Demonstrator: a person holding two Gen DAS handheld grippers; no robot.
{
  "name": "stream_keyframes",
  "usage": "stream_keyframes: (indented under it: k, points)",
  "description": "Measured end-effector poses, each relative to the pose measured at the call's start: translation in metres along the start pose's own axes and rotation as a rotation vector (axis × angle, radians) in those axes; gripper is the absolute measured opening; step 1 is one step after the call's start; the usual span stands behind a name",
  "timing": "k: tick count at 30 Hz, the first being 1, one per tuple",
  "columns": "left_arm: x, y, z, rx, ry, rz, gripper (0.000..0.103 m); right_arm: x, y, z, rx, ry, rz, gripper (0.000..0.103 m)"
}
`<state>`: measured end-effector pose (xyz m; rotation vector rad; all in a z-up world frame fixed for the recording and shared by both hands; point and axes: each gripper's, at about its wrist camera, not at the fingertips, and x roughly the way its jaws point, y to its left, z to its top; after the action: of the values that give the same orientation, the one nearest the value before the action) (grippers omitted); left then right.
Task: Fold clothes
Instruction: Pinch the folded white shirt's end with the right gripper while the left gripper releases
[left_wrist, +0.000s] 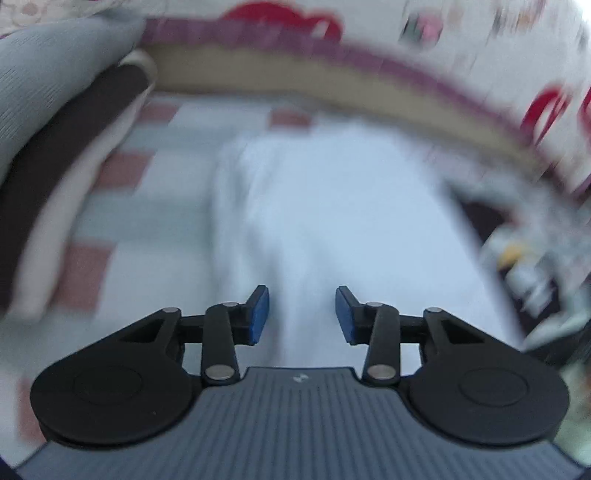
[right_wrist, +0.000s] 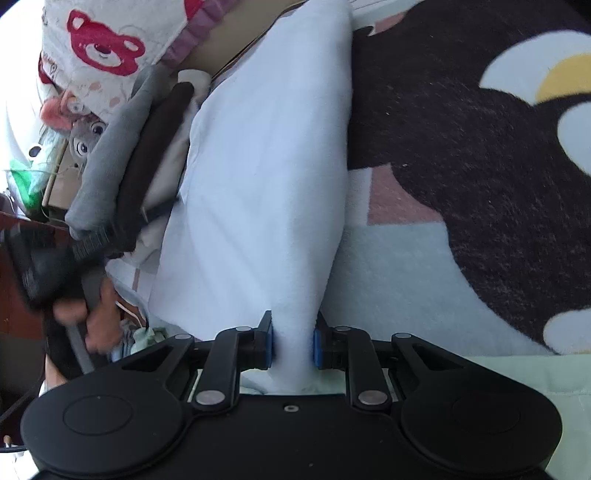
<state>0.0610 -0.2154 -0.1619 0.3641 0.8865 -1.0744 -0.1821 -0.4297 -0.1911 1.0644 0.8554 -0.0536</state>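
The white cloth (right_wrist: 266, 177) is laid lengthwise on a patterned blanket (right_wrist: 461, 155), a stack of folded clothes (right_wrist: 125, 158) just beside its left edge. Its near end is gathered into a narrow neck and pinched between the blue pads (right_wrist: 317, 349) of the right gripper (right_wrist: 293, 349). In the blurred left view, the left gripper (left_wrist: 302, 315) is seen parted above the cloth (left_wrist: 332, 206), with nothing clamped. A hand (right_wrist: 99, 314) is seen at the left edge.
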Motion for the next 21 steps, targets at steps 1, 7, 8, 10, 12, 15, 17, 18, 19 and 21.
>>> stream_keyframes:
  k: [1,7,8,10,12,15,17,18,19,21]
  points:
    - [-0.002,-0.002,-0.010,0.013,0.019,0.037,0.034,-0.003,0.000,-0.001,0.009,-0.004,0.012,0.023]
    - [-0.018,0.024,-0.035,-0.172,0.124,0.043,0.037,-0.020,0.004,-0.006,-0.039,0.006,0.070,0.018]
    - [-0.020,0.026,-0.037,-0.170,0.129,0.041,0.037,-0.018,0.004,-0.007,-0.044,0.016,0.054,0.018]
    - [-0.023,0.029,-0.039,-0.193,0.153,0.038,0.039,-0.013,0.004,-0.009,-0.051,0.033,0.035,0.018]
    - [-0.028,0.033,-0.042,-0.227,0.171,0.036,0.041,-0.012,0.006,-0.011,-0.061,0.043,0.030,0.018]
    - [-0.036,0.036,-0.052,-0.243,0.164,0.025,0.042,-0.015,0.004,-0.011,-0.043,0.030,0.037,0.018]
    - [-0.039,0.039,-0.057,-0.268,0.149,-0.017,0.041,-0.016,0.000,-0.012,-0.019,0.003,0.043,0.022]
    - [-0.043,0.039,-0.058,-0.271,0.122,-0.063,0.038,-0.017,-0.001,-0.012,-0.006,-0.010,0.046,0.022]
    - [-0.047,0.039,-0.058,-0.272,0.095,-0.106,0.039,-0.018,-0.003,-0.013,0.006,-0.023,0.049,0.026]
    - [-0.061,0.029,-0.055,-0.247,0.030,-0.161,0.040,-0.019,-0.005,-0.014,0.028,-0.065,0.051,0.039]
